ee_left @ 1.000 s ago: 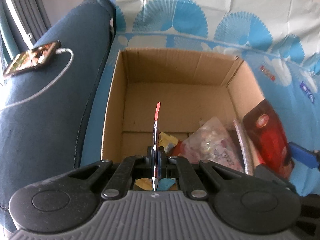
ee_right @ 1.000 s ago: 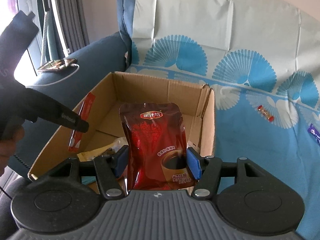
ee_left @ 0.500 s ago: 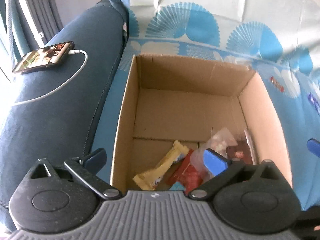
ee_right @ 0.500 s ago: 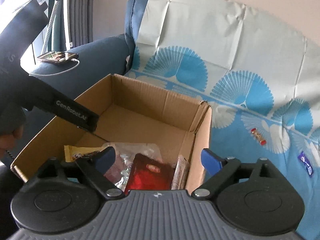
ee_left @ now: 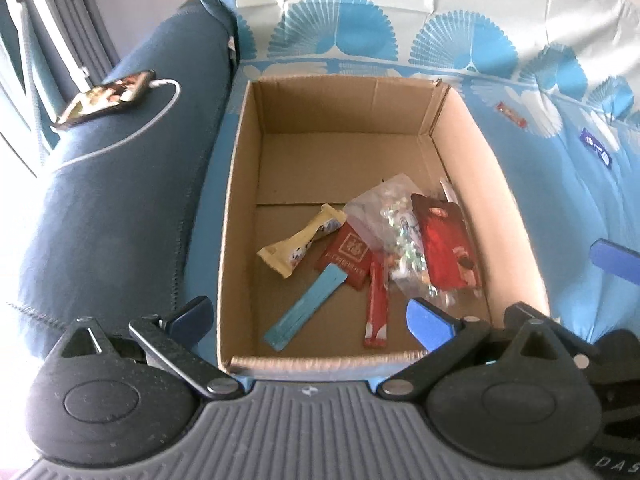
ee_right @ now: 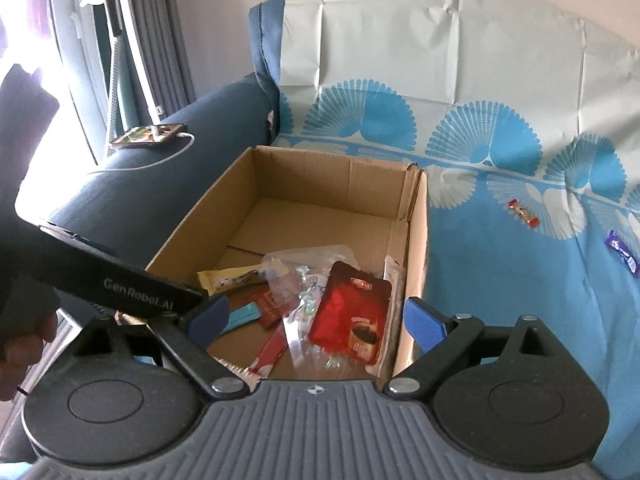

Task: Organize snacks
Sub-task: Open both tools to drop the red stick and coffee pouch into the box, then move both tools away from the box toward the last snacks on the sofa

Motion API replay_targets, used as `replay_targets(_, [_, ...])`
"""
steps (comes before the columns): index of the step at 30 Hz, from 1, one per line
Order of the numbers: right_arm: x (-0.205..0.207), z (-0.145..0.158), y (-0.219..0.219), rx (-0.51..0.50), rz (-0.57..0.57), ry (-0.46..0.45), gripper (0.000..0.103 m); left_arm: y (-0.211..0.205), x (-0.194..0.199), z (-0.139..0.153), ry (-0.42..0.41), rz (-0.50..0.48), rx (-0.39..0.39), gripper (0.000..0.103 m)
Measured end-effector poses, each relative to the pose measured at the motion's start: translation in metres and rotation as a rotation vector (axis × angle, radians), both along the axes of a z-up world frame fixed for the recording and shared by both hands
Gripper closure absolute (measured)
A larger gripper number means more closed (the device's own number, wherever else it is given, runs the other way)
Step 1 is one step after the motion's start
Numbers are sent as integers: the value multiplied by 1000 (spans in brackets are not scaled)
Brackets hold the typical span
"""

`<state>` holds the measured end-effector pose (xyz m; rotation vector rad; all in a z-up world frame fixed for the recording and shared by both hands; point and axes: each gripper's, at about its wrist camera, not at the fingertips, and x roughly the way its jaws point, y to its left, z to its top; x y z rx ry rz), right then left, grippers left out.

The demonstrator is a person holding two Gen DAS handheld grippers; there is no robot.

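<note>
Open-topped cardboard box [ee_left: 240, 216] on the sofa seat; mixed snack packets [ee_left: 400, 248] lie heaped toward its 4 o'clock corner, far half bare. Left gripper [ee_left: 308, 316] spread wide, empty. Right gripper [ee_right: 316, 320], jaws just opening, empty.

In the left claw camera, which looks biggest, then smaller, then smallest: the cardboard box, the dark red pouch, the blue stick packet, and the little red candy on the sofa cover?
1. cardboard box, by far the largest.
2. dark red pouch.
3. blue stick packet, nearly as long as the pouch but much thinner.
4. little red candy, smallest, though it lies farther from the camera, so it looks smaller than it really is.
</note>
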<state>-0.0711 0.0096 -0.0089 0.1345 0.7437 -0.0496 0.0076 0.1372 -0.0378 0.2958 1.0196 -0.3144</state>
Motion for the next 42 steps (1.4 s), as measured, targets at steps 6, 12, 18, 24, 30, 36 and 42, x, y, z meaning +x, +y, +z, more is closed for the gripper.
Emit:
replay_targets(6, [-31, 9, 11, -6, 1, -19, 7, 8, -30, 9, -6, 26, -4, 0])
replay_targets(12, [-52, 18, 14, -28, -13, -50, 7, 8, -54, 15, -19, 23, -5, 0])
replay_targets(18, [-67, 25, 12, -33, -30, -86, 7, 4, -66, 22, -46, 4, 1, 0])
replay_targets(24, [-76, 28, 10, -29, -35, -112, 7, 0, -75, 26, -61, -10, 19, 0])
replay_targets(30, [-84, 27, 2, -1, -42, -137, 7, -8, -80, 28, -70, -13, 45, 0])
replay_targets(36, [-93, 25, -13, 29, -65, -163, 6, -23, -85, 28, -74, -40, 74, 0])
replay_targets(42, [-98, 22, -38, 63, -115, -180, 6, -44, -87, 33, -89, -65, 89, 0])
